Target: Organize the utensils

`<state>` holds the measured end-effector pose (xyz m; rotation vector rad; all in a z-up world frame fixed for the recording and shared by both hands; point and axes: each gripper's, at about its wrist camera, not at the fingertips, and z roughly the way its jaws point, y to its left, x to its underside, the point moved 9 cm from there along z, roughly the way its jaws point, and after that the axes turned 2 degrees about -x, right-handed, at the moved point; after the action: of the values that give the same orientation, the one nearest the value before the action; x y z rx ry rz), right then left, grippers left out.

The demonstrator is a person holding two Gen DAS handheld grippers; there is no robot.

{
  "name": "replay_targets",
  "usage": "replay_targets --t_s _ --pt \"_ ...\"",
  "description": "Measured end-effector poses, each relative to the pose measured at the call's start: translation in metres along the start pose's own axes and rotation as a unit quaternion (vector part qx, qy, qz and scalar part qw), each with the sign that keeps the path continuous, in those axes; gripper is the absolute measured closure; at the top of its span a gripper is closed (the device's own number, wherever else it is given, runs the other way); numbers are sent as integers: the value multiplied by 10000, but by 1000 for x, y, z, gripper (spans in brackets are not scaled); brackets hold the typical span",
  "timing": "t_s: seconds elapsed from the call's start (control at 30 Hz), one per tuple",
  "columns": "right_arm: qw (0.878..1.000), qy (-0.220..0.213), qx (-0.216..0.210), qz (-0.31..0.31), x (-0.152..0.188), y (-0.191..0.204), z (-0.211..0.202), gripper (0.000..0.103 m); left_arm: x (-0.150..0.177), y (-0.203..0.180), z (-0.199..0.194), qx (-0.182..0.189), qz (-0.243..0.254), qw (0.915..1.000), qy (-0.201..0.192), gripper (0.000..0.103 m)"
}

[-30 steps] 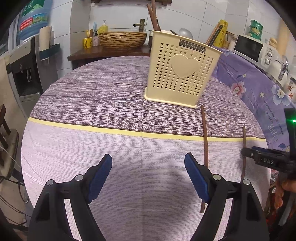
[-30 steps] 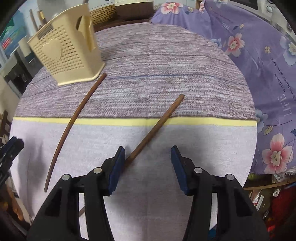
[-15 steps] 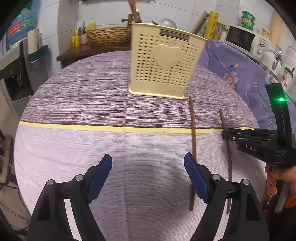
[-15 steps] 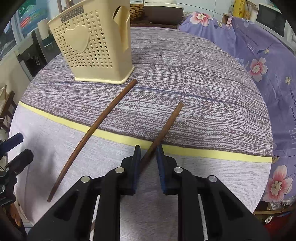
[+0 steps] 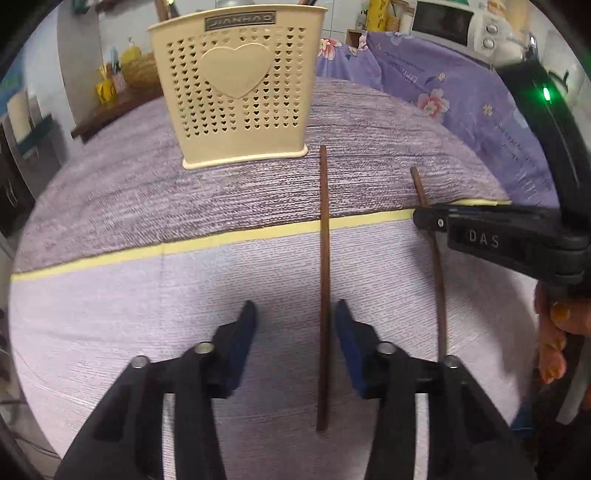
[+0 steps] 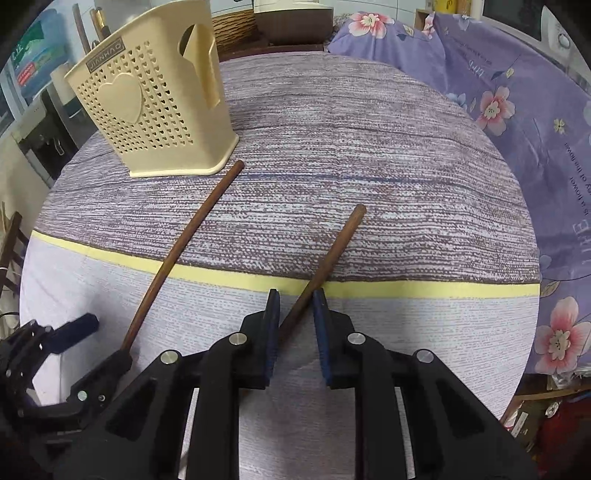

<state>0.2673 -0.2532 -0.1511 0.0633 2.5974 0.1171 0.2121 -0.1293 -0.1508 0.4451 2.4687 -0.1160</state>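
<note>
Two brown wooden chopsticks lie on the round table. The left chopstick (image 5: 324,258) (image 6: 177,254) lies between the fingers of my left gripper (image 5: 293,317), which is partly closed around it without touching. My right gripper (image 6: 295,306) is shut on the right chopstick (image 6: 332,254) (image 5: 437,280) near its middle; that gripper also shows in the left wrist view (image 5: 428,218). The cream perforated utensil holder (image 5: 236,85) (image 6: 155,110) stands upright beyond the chopsticks' far ends.
The tablecloth (image 5: 147,295) is purple with a yellow stripe (image 6: 406,288). A purple floral cloth (image 6: 517,110) covers furniture to the right. A microwave (image 5: 458,22) and a shelf with a woven basket (image 5: 140,70) stand behind the table.
My left gripper has moved right over the left chopstick and its fingers have narrowed. My right gripper has closed on the right chopstick.
</note>
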Motion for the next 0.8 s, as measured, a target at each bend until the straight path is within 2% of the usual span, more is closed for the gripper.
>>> replay_targets --t_s 0.07,0.13,0.17,0.27,0.47,0.6,0.67,0.7,0.73,0.8 --pt "10000 -51 -23 -4 -1 5 0 84 1 -4 -1 -103 151 9998 -33 78" --pt "9997 -66 -252 -7 1 15 0 84 4 -5 -3 -140 233 9996 -27 93" --pt "9993 -58 -365 -36 2 20 1 84 7 -3 -5 -160 253 9996 -13 95" --pt "9984 -64 -513 -235 8 39 -1 84 18 11 -14 -174 181 9997 -6 95" --pt "9955 -78 -791 -520 15 72 -2 84 51 57 -37 -162 -557 9983 56 96" --pt "9939 -125 -882 -655 20 89 -3 80 62 67 -47 -50 -836 9965 79 95" --pt "9937 -131 -915 -626 19 89 -3 69 59 68 -46 -37 -845 9964 63 93" --pt "9940 -135 -927 -570 18 89 -4 64 55 67 -45 -57 -804 9967 42 84" --pt "9945 -178 -891 -522 17 85 -7 60 48 66 -46 -90 -737 9972 -36 67" --pt "9954 -310 -770 -480 13 77 -12 60 34 66 -47 -133 -641 9976 -240 47"
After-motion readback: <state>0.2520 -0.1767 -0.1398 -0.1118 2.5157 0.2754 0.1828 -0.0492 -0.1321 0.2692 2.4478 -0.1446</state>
